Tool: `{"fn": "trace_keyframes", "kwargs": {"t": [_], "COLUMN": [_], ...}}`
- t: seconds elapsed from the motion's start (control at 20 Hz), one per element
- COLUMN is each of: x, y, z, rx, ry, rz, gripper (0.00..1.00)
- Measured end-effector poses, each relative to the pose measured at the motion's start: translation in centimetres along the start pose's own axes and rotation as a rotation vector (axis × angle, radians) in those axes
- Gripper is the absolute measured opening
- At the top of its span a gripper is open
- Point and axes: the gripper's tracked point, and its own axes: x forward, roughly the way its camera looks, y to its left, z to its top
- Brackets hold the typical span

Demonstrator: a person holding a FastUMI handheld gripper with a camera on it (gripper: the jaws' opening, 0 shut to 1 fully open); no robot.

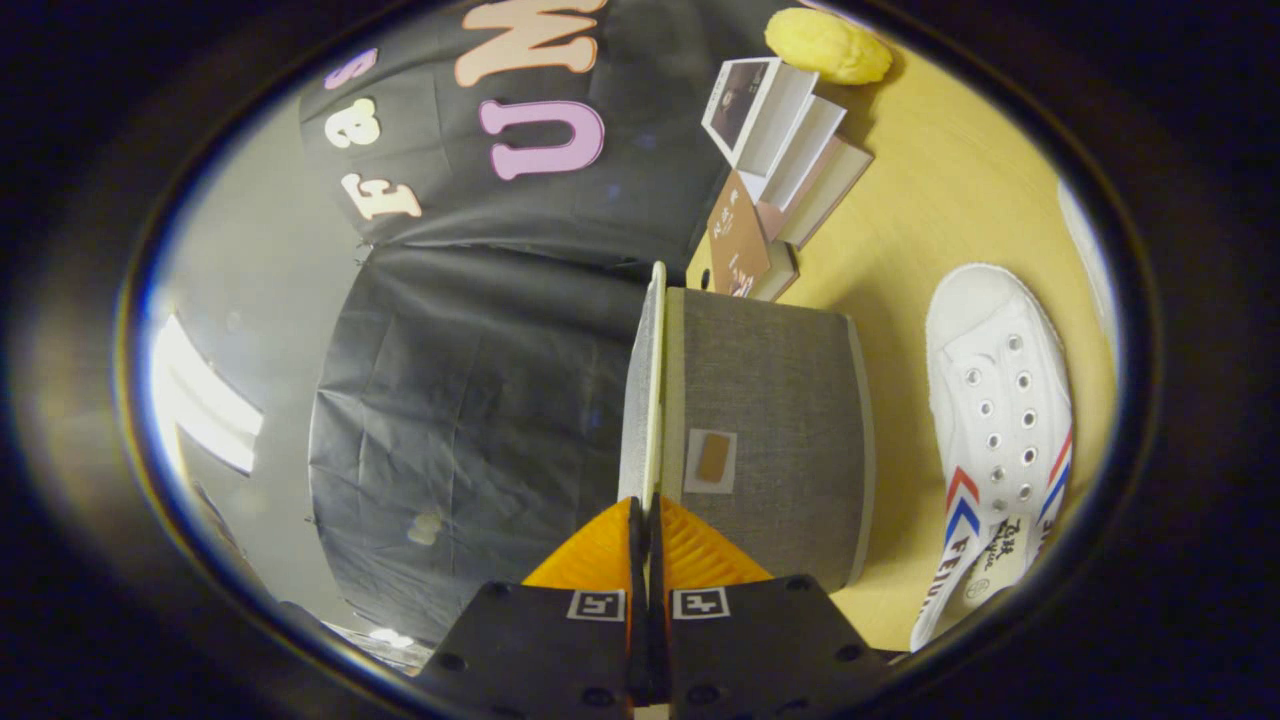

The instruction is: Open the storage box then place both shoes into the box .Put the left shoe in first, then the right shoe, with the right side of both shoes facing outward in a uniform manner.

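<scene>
The box (770, 440), grey fabric with a small tab patch on its face, stood on the table (940, 190) just ahead of the fingers. Its lid (645, 400) showed edge-on as a thin pale panel running straight away from the fingertips, apart from the box face along its far length, so the lid looked partly swung open. The gripper (645, 520) was closed on the lid's near edge, both fingers pressing it with almost no gap between them. Step in hand, as judged: opening the box. To do it well, the pinch should be kept firm but the swing made along the lid's hinge arc, not pulled straight, or the light box could slide or tip. The lid ought to be carried fully clear of the opening before release. One white shoe (1000, 420) with red and blue stripes lay on the table beside the box, well clear of the lid's path. Books (790, 150) and a yellow lump (828, 45) lay beyond the box.
</scene>
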Motion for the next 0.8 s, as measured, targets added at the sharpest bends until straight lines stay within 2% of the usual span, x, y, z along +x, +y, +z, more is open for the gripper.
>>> {"fn": "trace_keyframes", "kwargs": {"t": [0.15,0.45,0.8], "x": [0.1,2.6,8.2], "y": [3.6,12.8,17.9], "z": [0.6,-0.3,-3.6], "rx": [-0.020,-0.178,-0.382], "ry": [-0.006,0.005,0.007], "rz": [0.042,0.111,0.066], "gripper": [0.04,0.04,0.04]}}
